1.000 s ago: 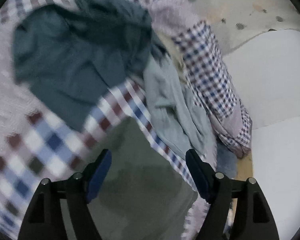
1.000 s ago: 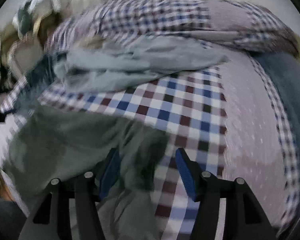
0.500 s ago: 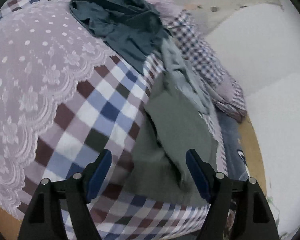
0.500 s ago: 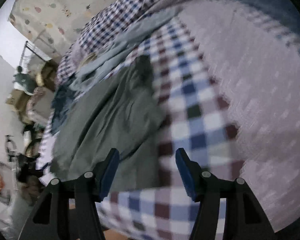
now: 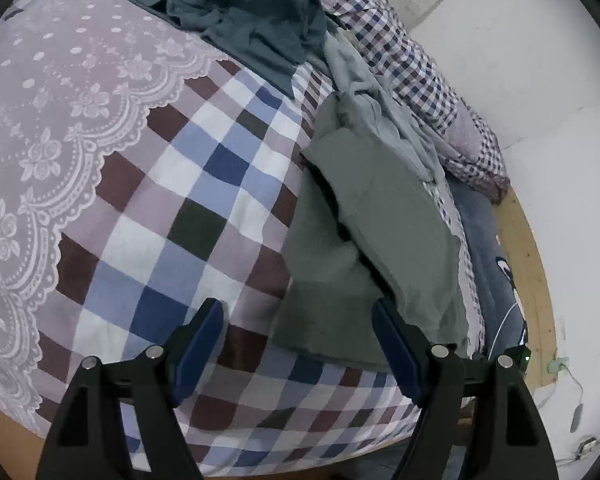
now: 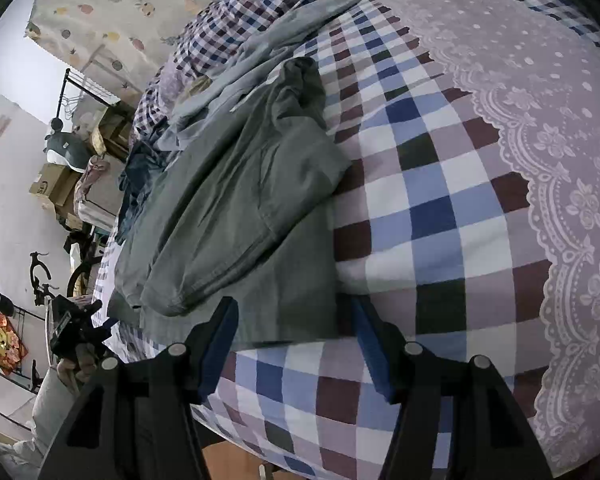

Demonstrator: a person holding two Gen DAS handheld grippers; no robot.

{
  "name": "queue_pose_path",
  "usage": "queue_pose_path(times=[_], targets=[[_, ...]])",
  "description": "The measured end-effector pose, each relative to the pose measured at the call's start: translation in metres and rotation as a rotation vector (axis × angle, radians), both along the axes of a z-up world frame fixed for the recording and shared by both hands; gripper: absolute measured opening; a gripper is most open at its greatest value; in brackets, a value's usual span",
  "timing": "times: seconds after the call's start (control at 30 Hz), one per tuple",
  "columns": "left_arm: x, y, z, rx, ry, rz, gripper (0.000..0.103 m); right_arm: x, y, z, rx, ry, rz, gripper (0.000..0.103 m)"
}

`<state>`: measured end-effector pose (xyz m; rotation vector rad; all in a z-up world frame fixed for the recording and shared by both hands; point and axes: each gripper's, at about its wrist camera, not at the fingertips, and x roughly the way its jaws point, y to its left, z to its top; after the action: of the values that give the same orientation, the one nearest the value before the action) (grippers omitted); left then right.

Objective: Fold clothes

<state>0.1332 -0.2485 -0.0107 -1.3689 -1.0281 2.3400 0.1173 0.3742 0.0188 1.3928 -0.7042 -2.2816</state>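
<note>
Two grippers, both hanging with jaws apart and nothing between them — the left gripper (image 5: 298, 344) and right gripper (image 6: 294, 338) have pulled back from the olive garment (image 5: 364, 248) they were low over a second ago. It now lies on the checked bedspread (image 5: 204, 184) near the bed's edge, one flap doubled over the rest; that reads as a fold laid, though more may be needed. Count the clothes: three in view — the olive one, a pale grey one (image 5: 376, 100) just beyond and touching it, and a dark teal one (image 5: 252, 12) crumpled further up the bed.
</note>
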Motion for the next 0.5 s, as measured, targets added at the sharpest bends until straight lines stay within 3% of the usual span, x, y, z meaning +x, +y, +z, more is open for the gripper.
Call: queue_pose_path(times=[0.2,0.27,0.33,0.5], targets=[[0.000,-0.002,-0.002,0.021,0.018,0.033,0.080,0.000,-0.004,0.001,0.023,0.020,0.015,0.064],[0.000,-0.001,0.000,0.031,0.029,0.022,0.074,0.000,-0.004,0.001,0.029,0.026,0.016,0.063],[-0.001,0.001,0.000,0.034,0.031,0.011,0.049,0.001,-0.003,0.001,0.031,0.028,0.019,0.062],[-0.007,0.011,0.000,0.024,0.020,-0.018,0.019,0.001,-0.010,0.001,0.069,0.030,0.046,0.050]])
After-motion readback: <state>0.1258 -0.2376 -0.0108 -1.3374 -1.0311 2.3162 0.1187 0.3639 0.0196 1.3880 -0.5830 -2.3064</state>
